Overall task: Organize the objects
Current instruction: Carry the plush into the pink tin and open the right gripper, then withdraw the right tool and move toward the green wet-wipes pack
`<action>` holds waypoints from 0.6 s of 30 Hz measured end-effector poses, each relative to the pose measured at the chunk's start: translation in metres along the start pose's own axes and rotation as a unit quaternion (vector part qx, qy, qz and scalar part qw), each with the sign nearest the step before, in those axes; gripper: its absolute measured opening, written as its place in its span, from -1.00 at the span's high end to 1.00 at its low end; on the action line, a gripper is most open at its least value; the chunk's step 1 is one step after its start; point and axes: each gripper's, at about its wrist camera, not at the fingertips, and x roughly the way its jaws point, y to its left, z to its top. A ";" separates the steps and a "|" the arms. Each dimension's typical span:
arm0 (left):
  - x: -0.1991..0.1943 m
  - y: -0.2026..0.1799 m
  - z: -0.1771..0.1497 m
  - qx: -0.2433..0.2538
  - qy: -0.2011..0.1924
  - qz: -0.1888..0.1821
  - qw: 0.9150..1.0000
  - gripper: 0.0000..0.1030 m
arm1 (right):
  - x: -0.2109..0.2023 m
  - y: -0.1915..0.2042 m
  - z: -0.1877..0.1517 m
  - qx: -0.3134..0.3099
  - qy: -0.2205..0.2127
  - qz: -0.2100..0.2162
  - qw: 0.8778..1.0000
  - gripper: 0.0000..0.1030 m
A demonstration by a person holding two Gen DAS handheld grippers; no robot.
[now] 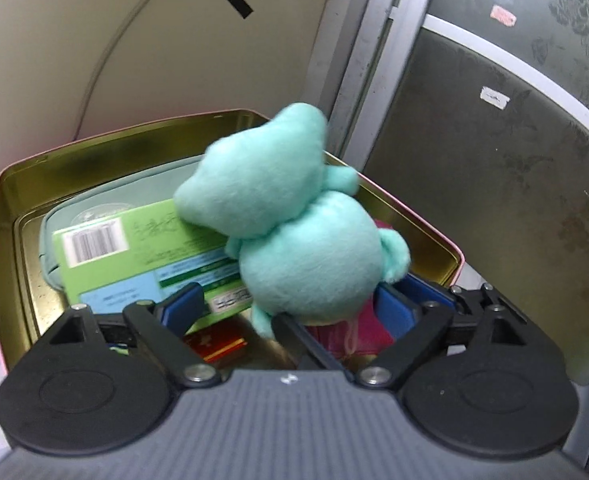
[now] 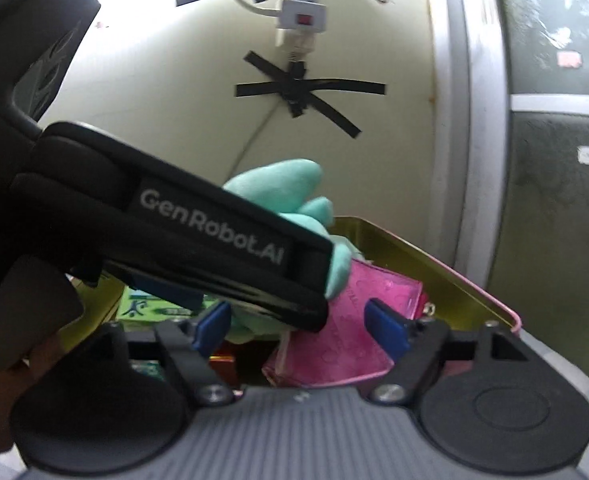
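Left wrist: plush toy (image 1: 294,216) between left tool (image 1: 290,304) pads.

Behind the work I see a cream wall (image 2: 174,128) with crossed strips of black tape (image 2: 306,94) pinning a white cable (image 1: 106,56), a white power strip (image 2: 302,16) hanging above, and a grey-framed frosted glass door (image 1: 494,160) at right.
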 end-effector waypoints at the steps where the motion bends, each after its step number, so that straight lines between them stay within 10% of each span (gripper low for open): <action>1: -0.003 -0.002 -0.002 0.000 -0.002 -0.001 1.000 -0.81 | -0.003 -0.003 -0.001 0.008 -0.004 0.004 1.000 -0.58; 8: -0.053 0.014 -0.012 -0.019 -0.044 0.028 0.998 -0.83 | -0.036 -0.002 -0.008 0.017 -0.047 0.036 0.998 -0.76; 18: -0.114 0.033 -0.056 -0.014 -0.078 0.161 0.984 -0.83 | -0.068 0.012 -0.008 0.046 -0.077 0.066 0.994 -0.76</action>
